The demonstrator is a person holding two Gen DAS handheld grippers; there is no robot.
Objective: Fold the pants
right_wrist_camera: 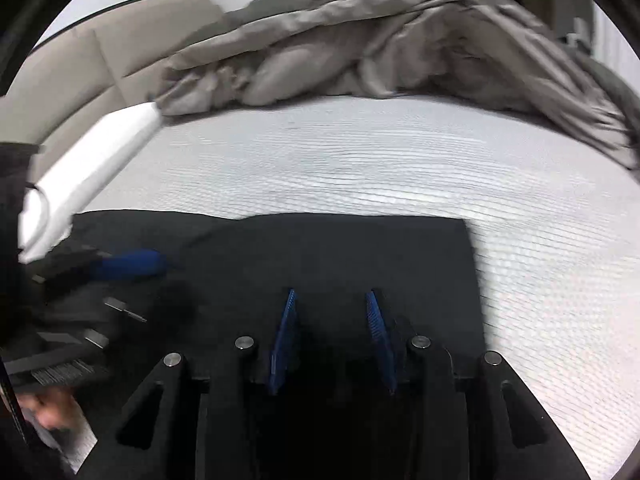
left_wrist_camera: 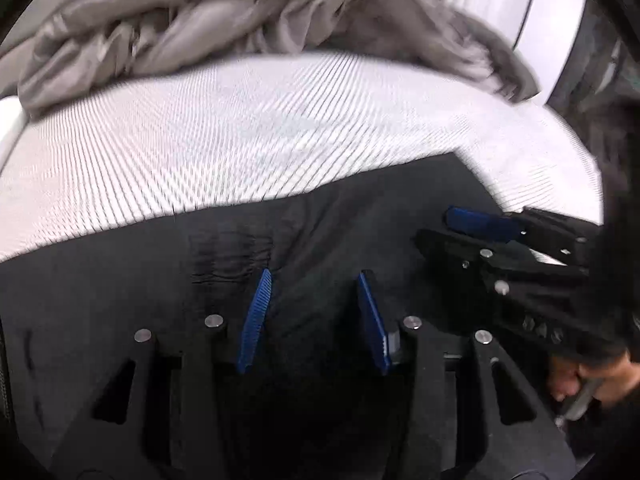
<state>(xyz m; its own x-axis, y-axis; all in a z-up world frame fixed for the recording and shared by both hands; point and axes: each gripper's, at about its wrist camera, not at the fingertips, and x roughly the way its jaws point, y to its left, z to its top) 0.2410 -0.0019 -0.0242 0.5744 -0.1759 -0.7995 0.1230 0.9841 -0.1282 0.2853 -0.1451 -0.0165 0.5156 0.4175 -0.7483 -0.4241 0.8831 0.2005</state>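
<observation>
Black pants (left_wrist_camera: pixel 312 224) lie flat on a white ribbed mattress (left_wrist_camera: pixel 240 128); in the right wrist view the pants (right_wrist_camera: pixel 340 252) form a flat dark panel with a square corner at the right. My left gripper (left_wrist_camera: pixel 314 280) hovers open over the pants near a gathered waistband patch (left_wrist_camera: pixel 230 252), with nothing between its blue pads. My right gripper (right_wrist_camera: pixel 332 296) is open just above the pants, empty. Each gripper shows in the other's view: the right one (left_wrist_camera: pixel 472 224) to the right, the left one (right_wrist_camera: pixel 132 264) to the left.
A crumpled grey duvet (left_wrist_camera: pixel 248 20) is heaped along the far side of the mattress; it also shows in the right wrist view (right_wrist_camera: pixel 380 52). A beige padded headboard (right_wrist_camera: pixel 80 68) and the mattress edge (right_wrist_camera: pixel 92 160) lie at the left. Bare mattress (right_wrist_camera: pixel 540 280) extends right of the pants.
</observation>
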